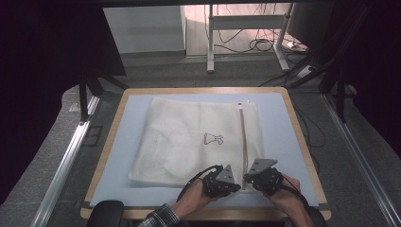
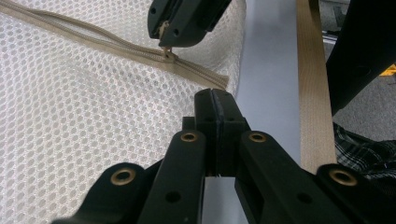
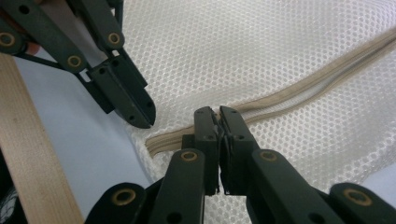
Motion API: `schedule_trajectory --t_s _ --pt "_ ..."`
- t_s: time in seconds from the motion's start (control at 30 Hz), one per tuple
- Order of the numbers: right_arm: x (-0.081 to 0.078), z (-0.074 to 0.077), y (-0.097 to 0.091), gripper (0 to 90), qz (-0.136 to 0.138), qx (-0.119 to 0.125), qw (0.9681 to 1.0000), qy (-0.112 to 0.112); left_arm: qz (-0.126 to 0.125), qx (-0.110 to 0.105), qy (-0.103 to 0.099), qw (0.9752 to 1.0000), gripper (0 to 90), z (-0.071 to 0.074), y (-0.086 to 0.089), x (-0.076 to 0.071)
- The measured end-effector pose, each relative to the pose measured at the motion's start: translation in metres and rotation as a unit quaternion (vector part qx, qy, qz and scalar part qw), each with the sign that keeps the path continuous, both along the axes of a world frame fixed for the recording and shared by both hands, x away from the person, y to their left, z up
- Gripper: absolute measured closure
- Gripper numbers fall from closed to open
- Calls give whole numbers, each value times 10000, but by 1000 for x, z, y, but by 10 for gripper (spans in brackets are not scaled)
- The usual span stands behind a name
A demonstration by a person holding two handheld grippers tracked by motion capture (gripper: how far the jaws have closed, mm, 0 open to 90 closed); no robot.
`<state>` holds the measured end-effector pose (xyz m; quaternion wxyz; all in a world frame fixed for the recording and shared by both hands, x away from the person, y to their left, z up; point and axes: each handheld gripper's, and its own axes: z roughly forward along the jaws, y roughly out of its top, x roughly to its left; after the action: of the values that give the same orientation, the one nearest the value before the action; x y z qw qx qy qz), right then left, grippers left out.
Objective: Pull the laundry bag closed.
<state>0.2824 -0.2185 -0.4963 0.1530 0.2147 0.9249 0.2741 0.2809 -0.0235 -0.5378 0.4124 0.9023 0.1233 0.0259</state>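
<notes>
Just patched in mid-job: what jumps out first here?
A white mesh laundry bag spread flat on the pale blue table, its beige zipper running toward the person. At the near end, the right gripper pinches the zipper pull, while the left gripper, shut, rests alongside.

White mesh laundry bag (image 1: 189, 139), beige zipper (image 1: 244, 142) running along its right side: I'm seeing it lying flat on the worktop (image 1: 279, 123).

black fingers (image 2: 216, 122) with brass rivets, grey three-cornered plates (image 1: 228, 174), black cables, a plaid sleeve (image 1: 158, 217).
</notes>
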Motion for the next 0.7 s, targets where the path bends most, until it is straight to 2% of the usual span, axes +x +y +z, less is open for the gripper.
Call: schedule_trajectory --t_s 0.43,0.7 --pt "10 -1 -3 861 -112 179 9998 52 8 -46 25 10000 898 -1 1 0" --pt "16 -2 -4 861 -112 176 9998 12 19 -63 53 10000 898 -1 1 1"
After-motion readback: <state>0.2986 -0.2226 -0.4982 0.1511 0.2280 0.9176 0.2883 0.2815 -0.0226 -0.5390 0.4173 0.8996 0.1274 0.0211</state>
